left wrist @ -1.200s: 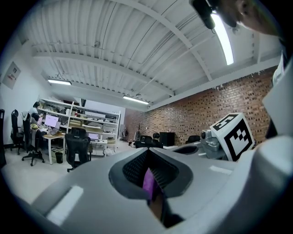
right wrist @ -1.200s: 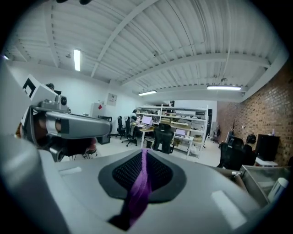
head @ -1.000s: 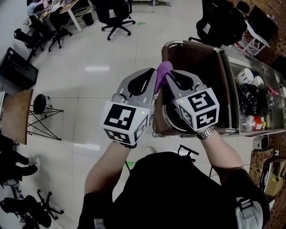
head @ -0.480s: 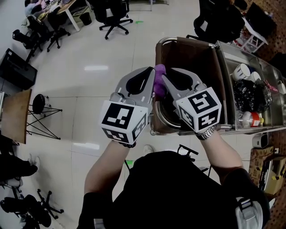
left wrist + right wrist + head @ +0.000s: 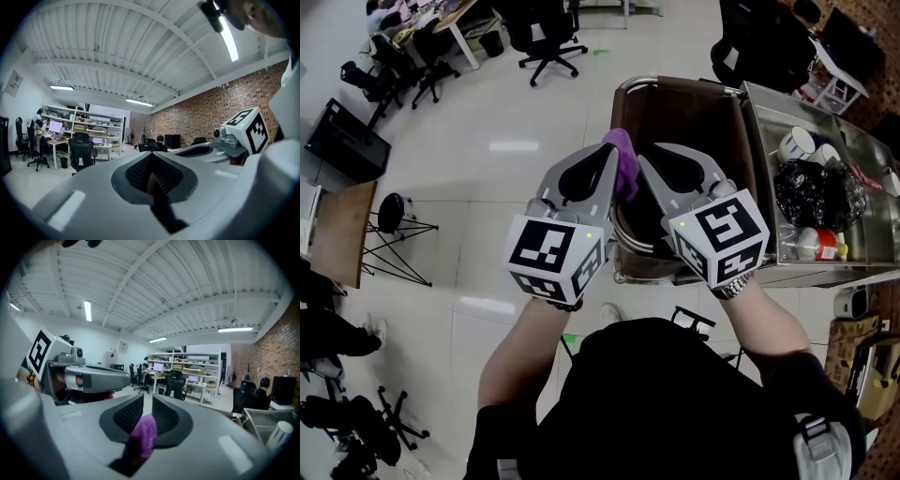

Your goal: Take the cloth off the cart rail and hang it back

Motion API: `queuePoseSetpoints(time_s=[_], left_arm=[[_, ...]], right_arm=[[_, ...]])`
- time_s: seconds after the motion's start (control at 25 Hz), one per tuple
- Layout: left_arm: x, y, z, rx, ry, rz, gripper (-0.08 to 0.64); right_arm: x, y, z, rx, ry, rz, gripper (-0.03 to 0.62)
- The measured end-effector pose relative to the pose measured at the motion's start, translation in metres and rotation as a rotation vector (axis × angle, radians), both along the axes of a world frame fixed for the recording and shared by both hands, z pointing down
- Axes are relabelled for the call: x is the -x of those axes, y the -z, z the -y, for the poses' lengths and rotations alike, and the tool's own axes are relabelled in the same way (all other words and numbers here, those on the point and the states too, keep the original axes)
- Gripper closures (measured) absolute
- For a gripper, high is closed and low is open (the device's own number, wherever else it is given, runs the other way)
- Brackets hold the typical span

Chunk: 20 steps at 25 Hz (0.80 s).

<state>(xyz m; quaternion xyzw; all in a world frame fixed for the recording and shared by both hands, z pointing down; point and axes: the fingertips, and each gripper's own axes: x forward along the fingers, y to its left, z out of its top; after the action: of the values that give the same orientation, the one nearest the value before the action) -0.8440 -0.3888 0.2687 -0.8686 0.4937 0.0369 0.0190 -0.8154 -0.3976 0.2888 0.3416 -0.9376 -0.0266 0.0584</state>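
Note:
A small purple cloth (image 5: pixel 624 161) is bunched between the tips of my two grippers, which are held close together in front of the cart's steel rail (image 5: pixel 675 82). My left gripper (image 5: pixel 607 155) has its jaws together, with a dark strip of the cloth (image 5: pixel 153 187) pinched between them. My right gripper (image 5: pixel 645 159) has just been closing. The purple cloth (image 5: pixel 143 431) sits between its pads, and a thin gap remains at the tips (image 5: pixel 147 397). Both grippers point level.
The cart's brown bin (image 5: pixel 694 122) lies just beyond the grippers. Its steel tray (image 5: pixel 853 141) at the right holds cups, a black bag and a bottle. Office chairs (image 5: pixel 546 33), a stool (image 5: pixel 389 214) and desks stand on the pale floor at the left.
Both grippers have moved a little left and up in the head view, carrying the cloth with them. They stay side by side.

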Motion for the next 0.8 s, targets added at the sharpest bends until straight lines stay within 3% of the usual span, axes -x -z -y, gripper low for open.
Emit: queuePoseSetpoints(time_s=[0.8], left_arm=[[-0.139, -0.015, -0.097, -0.027, 0.125, 0.051, 0.558]], right_arm=[[-0.140, 0.010, -0.112, -0.111, 0.127, 0.092, 0.592]])
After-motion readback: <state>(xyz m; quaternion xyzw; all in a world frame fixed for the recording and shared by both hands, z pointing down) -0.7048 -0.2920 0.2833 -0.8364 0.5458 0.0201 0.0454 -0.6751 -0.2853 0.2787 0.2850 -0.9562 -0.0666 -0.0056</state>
